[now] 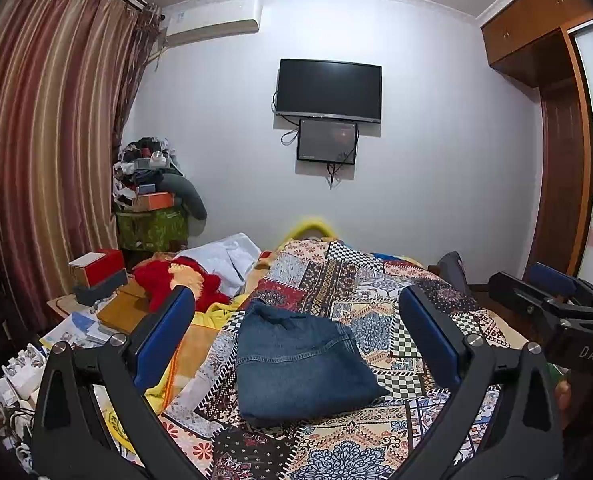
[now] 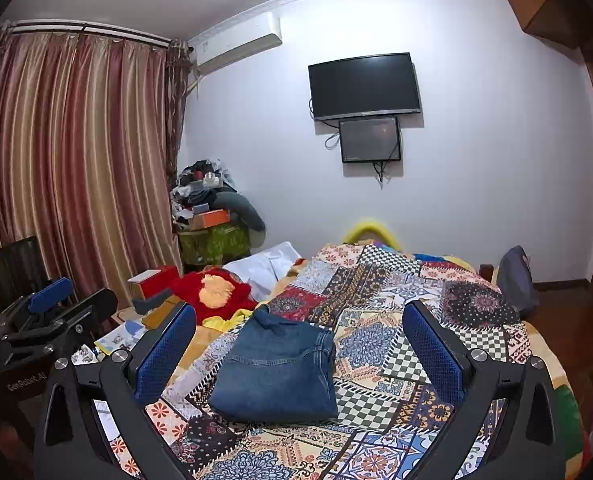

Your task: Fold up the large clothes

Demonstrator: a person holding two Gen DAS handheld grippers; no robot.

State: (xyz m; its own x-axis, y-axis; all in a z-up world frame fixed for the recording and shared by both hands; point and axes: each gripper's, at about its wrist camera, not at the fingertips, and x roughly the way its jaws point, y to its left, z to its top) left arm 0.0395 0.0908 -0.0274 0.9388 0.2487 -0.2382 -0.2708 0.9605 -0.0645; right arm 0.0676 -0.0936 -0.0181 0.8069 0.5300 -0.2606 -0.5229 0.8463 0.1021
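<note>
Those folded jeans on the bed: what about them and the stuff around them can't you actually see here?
- Folded jeans: the inner layers and underside are hidden by the top layer in both views.
- Pile in the corner: its items are too small to identify.
- Small screen under the TV: its image is too dim to read.
- Bedspread: its near edge is blocked by the gripper bodies.

Both wrist cameras looking forward from above the bed's (image 1: 376, 280) near end, facing the TV (image 1: 329, 90) wall; sharing folded jeans (image 1: 300, 364), patchwork quilt (image 2: 396, 304), curtain (image 2: 76, 160)
</note>
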